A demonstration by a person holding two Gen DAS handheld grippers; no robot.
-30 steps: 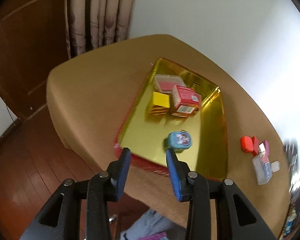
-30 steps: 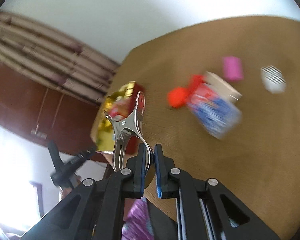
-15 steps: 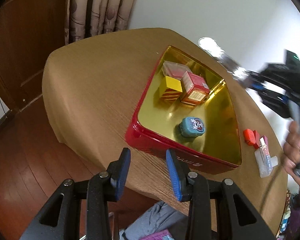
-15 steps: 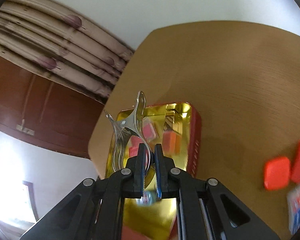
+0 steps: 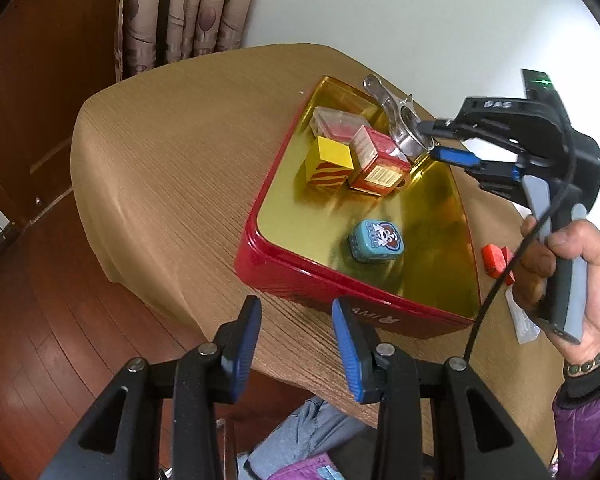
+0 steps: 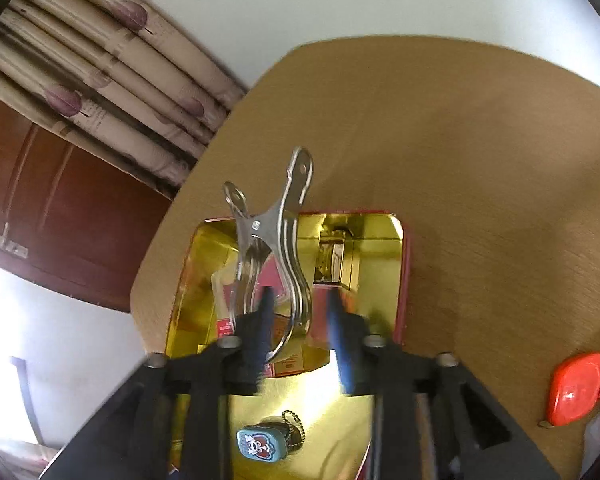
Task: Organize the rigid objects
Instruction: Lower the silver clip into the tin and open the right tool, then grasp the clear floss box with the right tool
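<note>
- The right claw (image 6: 300,320) hangs over the far half of the tin (image 5: 260,236), at the upper right of the left-wrist view, so the clip (image 6: 276,248) can drop inside with the sorted pieces.
- Its jaws have just been opening; the clip sits between them, leaning toward the left pad, and no squeeze shows, so I judge it released or about to fall.
- The left claw (image 5: 296,344) waits low in its own view, just short of the tin's near red wall, part open and holding nothing; it looks parked to keep clear.
- The clip is bright bare metal, a spring clamp with two curved arms, a rivet at the pivot and holed tails pointing away from the claw.
- Already in the gold-lined tin: a yellow cube (image 5: 329,162), a red box (image 5: 378,164) beside it and a blue case (image 5: 376,240) nearer the front.
- An orange piece (image 6: 576,388) lies out on the bench (image 5: 160,160), right of the tin.
</note>
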